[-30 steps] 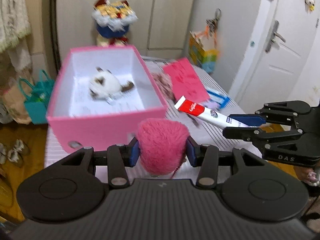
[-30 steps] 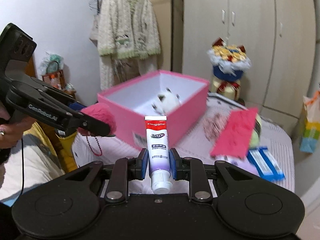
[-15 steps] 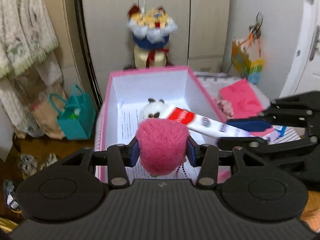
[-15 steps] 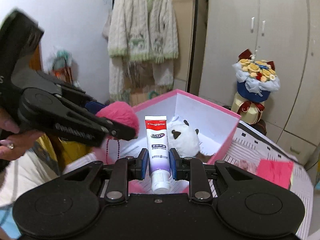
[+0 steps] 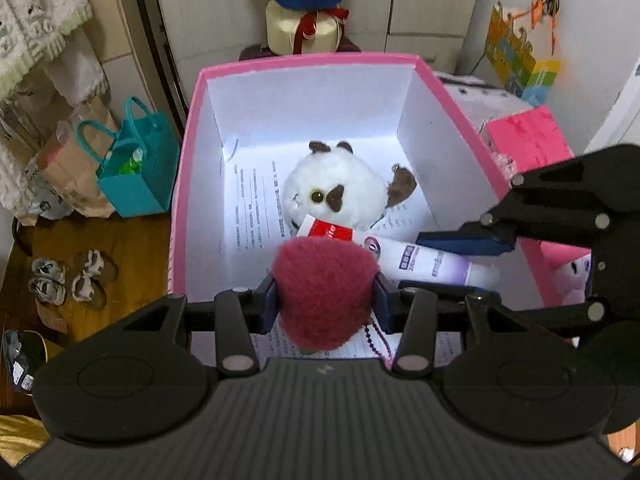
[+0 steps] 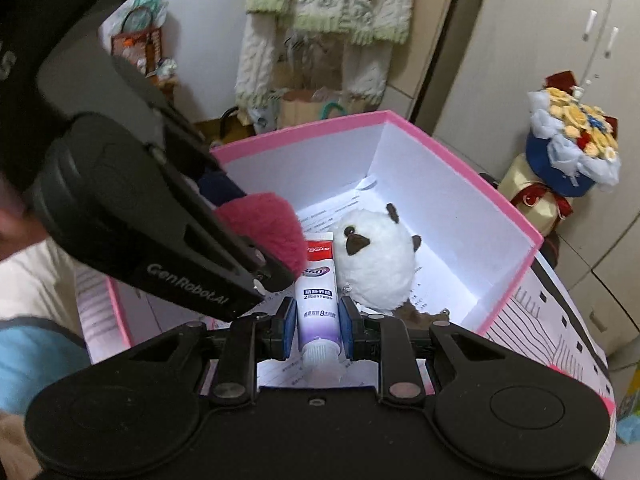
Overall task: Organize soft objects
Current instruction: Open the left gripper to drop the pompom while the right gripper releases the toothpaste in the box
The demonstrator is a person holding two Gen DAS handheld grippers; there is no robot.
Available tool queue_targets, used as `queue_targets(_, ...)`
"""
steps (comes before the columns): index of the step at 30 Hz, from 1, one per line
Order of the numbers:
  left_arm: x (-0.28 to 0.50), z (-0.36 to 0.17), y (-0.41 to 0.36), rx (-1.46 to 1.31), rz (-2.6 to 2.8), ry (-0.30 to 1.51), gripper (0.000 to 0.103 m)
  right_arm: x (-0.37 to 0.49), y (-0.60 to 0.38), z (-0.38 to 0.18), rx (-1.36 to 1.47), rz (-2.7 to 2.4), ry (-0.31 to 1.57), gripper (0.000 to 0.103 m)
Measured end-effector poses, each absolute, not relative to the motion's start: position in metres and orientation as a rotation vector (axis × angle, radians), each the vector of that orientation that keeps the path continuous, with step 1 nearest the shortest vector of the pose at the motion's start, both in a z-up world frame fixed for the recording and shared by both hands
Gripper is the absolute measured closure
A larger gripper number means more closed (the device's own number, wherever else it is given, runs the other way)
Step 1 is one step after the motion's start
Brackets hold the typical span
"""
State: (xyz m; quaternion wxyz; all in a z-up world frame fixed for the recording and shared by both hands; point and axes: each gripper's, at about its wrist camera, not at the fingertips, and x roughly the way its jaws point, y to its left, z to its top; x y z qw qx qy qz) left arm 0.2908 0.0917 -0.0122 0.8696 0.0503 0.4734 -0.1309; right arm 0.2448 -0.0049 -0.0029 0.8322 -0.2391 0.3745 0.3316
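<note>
Fingers of the left gripper [image 5: 325,305] were clamped on a pink fluffy pom-pom [image 5: 325,286], blue pads pressed into its sides; a beaded string [image 5: 374,336] hung from the pom-pom's underside. Fingers of the right gripper [image 6: 318,328] were clamped on a toothpaste tube [image 6: 319,292], gripped low on the tube body just above its white cap, w/ the crimped red end pointing away from the camera.

Both grippers hung over the near part of an open pink box [image 5: 188,184], white inside. In the left wrist view the right gripper [image 5: 448,258] came in from the right w/ the toothpaste tube [image 5: 420,258] lying across, just beyond the pom-pom; the tube's red end overlapped the near edge of a white plush toy [image 5: 336,192]. In the right wrist view the left gripper [image 6: 276,246] came in from the left, the pom-pom [image 6: 266,226] just left of the tube's red end; can't tell whether they touched.

White plush toy w/ brown ears & patches lay on the box floor, abt mid-box, on a printed paper sheet [image 5: 252,204].

Box sat on a striped table cover [image 6: 532,332]. Right of the box: a pink fuzzy cloth [image 5: 524,136]. Far side: a flower bouquet [image 6: 576,136] in front of cupboard doors. Left on the floor: a teal bag [image 5: 136,168] & small shoes [image 5: 68,280]. A knitted cardigan [image 6: 324,16] hung on the far wall.
</note>
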Motion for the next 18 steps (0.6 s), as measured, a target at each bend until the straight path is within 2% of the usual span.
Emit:
queue_targets(9, 0.306, -0.018, 0.090, 0.090, -0.264, 1.017, 0.053, 0.263, 0.000, -0.017, -0.536, 0.729, 0.812, 0.076)
queue_targets(16, 0.299, -0.020, 0.088, 0.088, -0.290, 1.022, 0.043, 0.255, -0.014, -0.011, -0.489, 0.705, 0.809, 0.064)
queue_targets(18, 0.292, -0.014, 0.088, 0.095, -0.294, 1.000, 0.040, 0.250, -0.021, -0.004, -0.456, 0.707, 0.808, 0.063)
